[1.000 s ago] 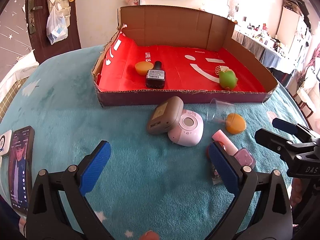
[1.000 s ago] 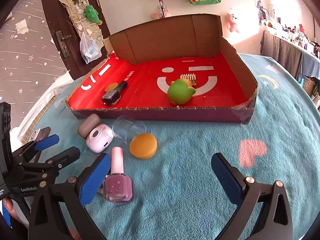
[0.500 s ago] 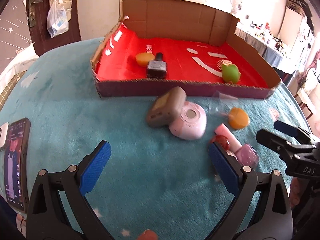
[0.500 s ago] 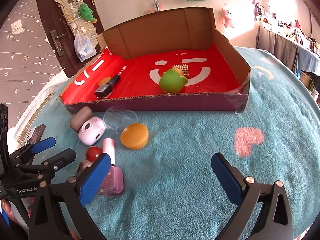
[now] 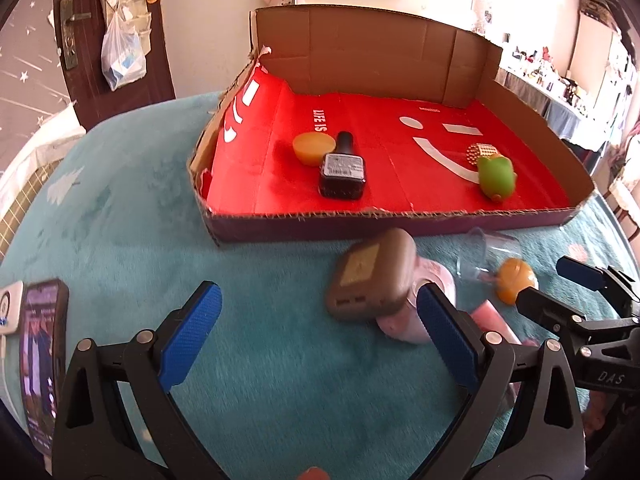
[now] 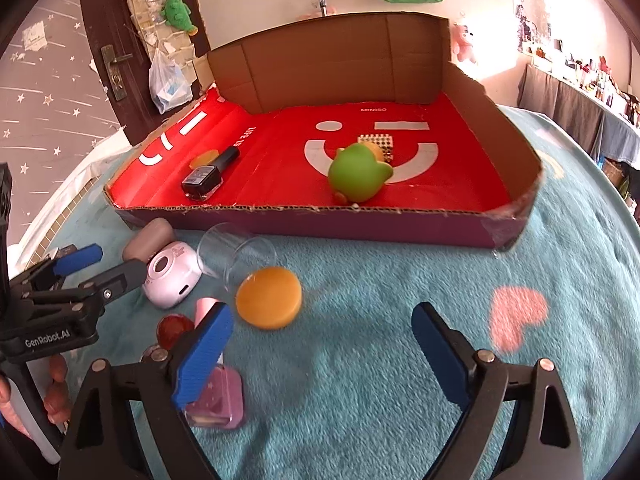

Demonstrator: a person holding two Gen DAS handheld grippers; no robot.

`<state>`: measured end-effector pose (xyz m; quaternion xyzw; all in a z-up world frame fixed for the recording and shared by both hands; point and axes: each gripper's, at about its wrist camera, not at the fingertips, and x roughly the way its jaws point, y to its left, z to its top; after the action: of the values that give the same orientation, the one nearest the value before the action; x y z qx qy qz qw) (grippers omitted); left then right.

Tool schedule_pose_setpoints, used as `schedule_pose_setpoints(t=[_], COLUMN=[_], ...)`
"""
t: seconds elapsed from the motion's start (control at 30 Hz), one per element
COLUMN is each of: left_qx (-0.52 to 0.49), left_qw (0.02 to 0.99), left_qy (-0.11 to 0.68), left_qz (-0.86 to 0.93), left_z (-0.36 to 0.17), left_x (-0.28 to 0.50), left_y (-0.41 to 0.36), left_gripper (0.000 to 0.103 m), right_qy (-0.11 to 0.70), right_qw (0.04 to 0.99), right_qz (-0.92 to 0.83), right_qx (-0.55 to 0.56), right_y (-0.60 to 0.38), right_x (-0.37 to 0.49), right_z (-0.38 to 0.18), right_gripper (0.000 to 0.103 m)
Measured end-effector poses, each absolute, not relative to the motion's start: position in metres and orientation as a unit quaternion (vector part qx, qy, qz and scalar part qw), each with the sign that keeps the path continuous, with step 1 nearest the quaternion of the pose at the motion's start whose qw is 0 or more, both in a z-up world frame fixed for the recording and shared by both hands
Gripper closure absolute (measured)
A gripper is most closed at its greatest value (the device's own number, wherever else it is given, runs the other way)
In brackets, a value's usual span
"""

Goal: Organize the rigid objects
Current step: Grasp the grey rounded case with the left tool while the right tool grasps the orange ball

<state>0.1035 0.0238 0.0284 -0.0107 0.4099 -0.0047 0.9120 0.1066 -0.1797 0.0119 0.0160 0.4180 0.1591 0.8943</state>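
Teal plush cloth [image 5: 120, 240] covers the surface, with a dark door and starry wall behind it. At the far edge sits a shallow cardboard box [image 6: 320, 222] with a red printed floor, holding a black nail polish bottle [image 5: 343, 172] lying flat, an orange puck [image 5: 313, 146], a green rubber toy [image 6: 358, 178] and a studded gold block [image 6: 378, 144].

Just outside the box's near wall a cluster lies on the cloth: a taupe rounded case [image 5: 370, 276] leaning on a pale pink round gadget [image 6: 172, 278], a clear tipped cup [image 6: 236, 254], a second orange disc [image 6: 268, 298], a small red ball [image 6: 174, 330] and a pink glitter polish bottle [image 6: 218, 394].

The left gripper [image 5: 316, 334] hangs wide apart and empty, its right blue pad in front of the pink gadget. The right gripper [image 6: 320, 346] is equally wide and empty, its left pad overlapping the pink bottle.

Only the left view shows a lit phone [image 5: 42, 344] at the cloth's left edge; the red ball appears only in the right view.
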Motion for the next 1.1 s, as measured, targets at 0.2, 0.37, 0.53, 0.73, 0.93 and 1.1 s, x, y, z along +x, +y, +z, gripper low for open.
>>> schedule_pose_setpoints(t=[0.2, 0.37, 0.53, 0.73, 0.93, 1.1], left_qx=[-0.013, -0.015, -0.024, -0.014, -0.024, -0.016], left_qw=[0.913, 0.913, 0.904, 0.904, 0.901, 0.904], left_qy=[0.408, 0.408, 0.427, 0.425, 0.429, 0.423], left_qz=[-0.001, -0.001, -0.017, -0.031, -0.057, -0.058], left_z=[0.027, 0.024, 0.017, 0.017, 0.018, 0.019], left_x=[0.111, 0.114, 0.122, 0.125, 0.128, 0.128], left_y=[0.032, 0.038, 0.038, 0.028, 0.021, 0.017], left_gripper=[0.004, 0.012, 0.033, 0.044, 0.065, 0.068], right_qy=[0.422, 0.421, 0.42, 0.415, 0.413, 0.414], right_qw=[0.892, 0.893, 0.895, 0.896, 0.895, 0.894], right_qz=[0.163, 0.158, 0.151, 0.152, 0.161, 0.169], right_qx=[0.003, -0.022, -0.03, -0.045, -0.042, -0.035], right_y=[-0.17, -0.16, -0.159, -0.154, -0.154, -0.156], right_x=[0.115, 0.117, 0.118, 0.116, 0.113, 0.112], right_z=[0.008, 0.006, 0.005, 0.005, 0.007, 0.008], right_gripper=[0.016, 0.021, 0.029, 0.039, 0.057, 0.063])
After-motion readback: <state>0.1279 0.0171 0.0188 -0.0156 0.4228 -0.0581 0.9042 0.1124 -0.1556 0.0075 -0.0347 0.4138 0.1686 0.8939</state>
